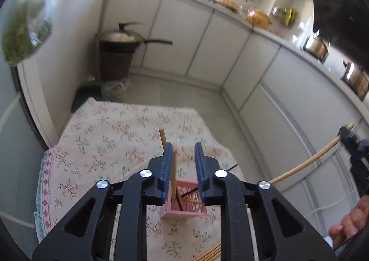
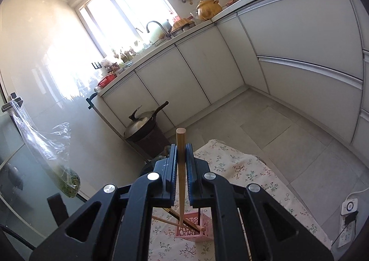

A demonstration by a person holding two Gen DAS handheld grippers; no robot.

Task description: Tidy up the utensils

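A pink perforated holder (image 1: 184,211) stands on the floral tablecloth (image 1: 103,145) with several chopsticks leaning in it. My left gripper (image 1: 183,148) hovers just above it, open. One brown chopstick (image 1: 162,138) rises from the holder beside the left blue pad, and the other pad stands clear of it. At the right edge my right gripper (image 1: 348,136) holds a pale wooden chopstick (image 1: 306,161). In the right wrist view the right gripper (image 2: 181,149) is shut on that chopstick (image 2: 180,138), which is held upright. Its lower end reaches the mouth of the pink holder (image 2: 196,231).
Loose chopsticks (image 1: 209,254) lie on the cloth near the bottom edge. A person's hand (image 1: 348,226) shows at the lower right. A lidded wok (image 1: 122,38) sits on a dark basket by the white cabinets (image 1: 184,37). A power strip (image 2: 347,228) lies on the floor.
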